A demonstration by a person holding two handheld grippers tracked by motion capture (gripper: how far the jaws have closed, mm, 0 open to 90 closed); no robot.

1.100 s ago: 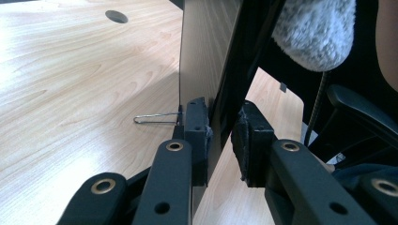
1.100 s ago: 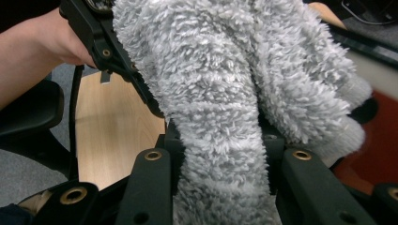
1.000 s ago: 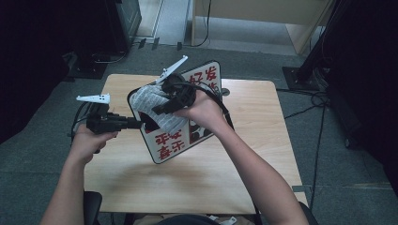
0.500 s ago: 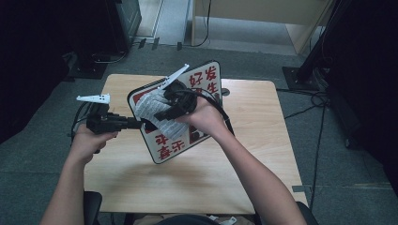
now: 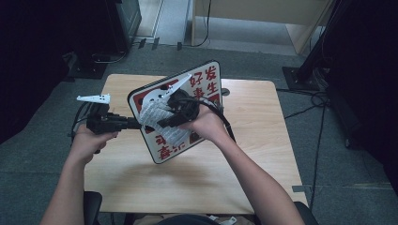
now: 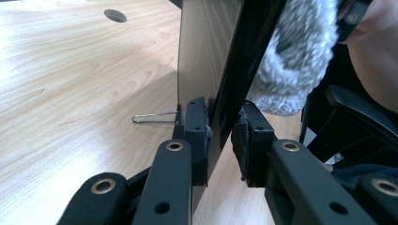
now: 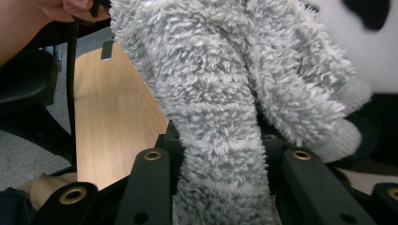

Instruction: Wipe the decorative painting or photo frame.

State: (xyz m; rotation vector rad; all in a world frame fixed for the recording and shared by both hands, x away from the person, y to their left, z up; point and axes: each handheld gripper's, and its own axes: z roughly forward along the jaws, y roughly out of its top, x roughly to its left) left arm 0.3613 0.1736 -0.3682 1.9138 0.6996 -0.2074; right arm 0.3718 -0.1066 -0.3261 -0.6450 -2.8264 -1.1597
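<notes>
Grey fluffy cloth [image 7: 220,117] clamped in right tool [image 7: 220,187], on the sign's face | left tool [image 6: 219,136] pinches sign [image 5: 159,93] edge | bare table [image 5: 263,154] around

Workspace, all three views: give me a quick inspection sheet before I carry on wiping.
Surface: wooden table, with a cable hole.
Job's things: sign board held tilted off the table; grey fluffy cloth against its face.
Clutter: nothing seen.
Grippers: left gripper shut on the board's edge; right gripper shut on the cloth.
Cables: black cable trails from the right gripper.
Surroundings: grey floor, dark stands.
</notes>
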